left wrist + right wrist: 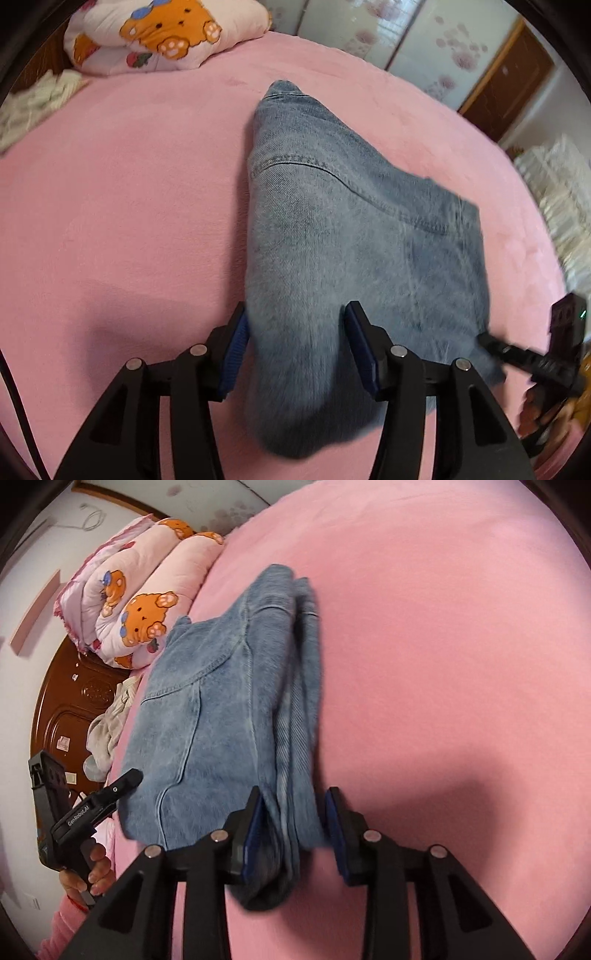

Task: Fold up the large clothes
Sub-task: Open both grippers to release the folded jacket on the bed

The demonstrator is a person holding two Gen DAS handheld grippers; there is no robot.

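Left gripper (295, 347): we saw its jaws standing apart, a rounded fold of the jeans (332, 236) between them; the left blue pad touched the denim edge, the right pad stood clear, so we read it as released.
Right gripper (293, 827): we saw its jaws parted around the stacked edge layers of the jeans (221, 709); the left pad lay against the cloth, the right pad just beside it, and we read no clamp on the cloth.
Jeans: we found them folded into a thick bundle, lying on the pink bed cover (110, 221) straight ahead of both tools and reaching back between the fingers.
Neighbouring tool: from the left wrist we saw the right gripper at the denim's near right corner (524, 354); from the right wrist, the left gripper at the far left (110, 794), with a hand (94, 871) on its handle.
Bear-print quilt (140, 602): we noted it rolled up beyond the jeans, at the bed's far end.
Pale garment (107, 723): we saw it crumpled off to the left, by the brown headboard (70, 709).
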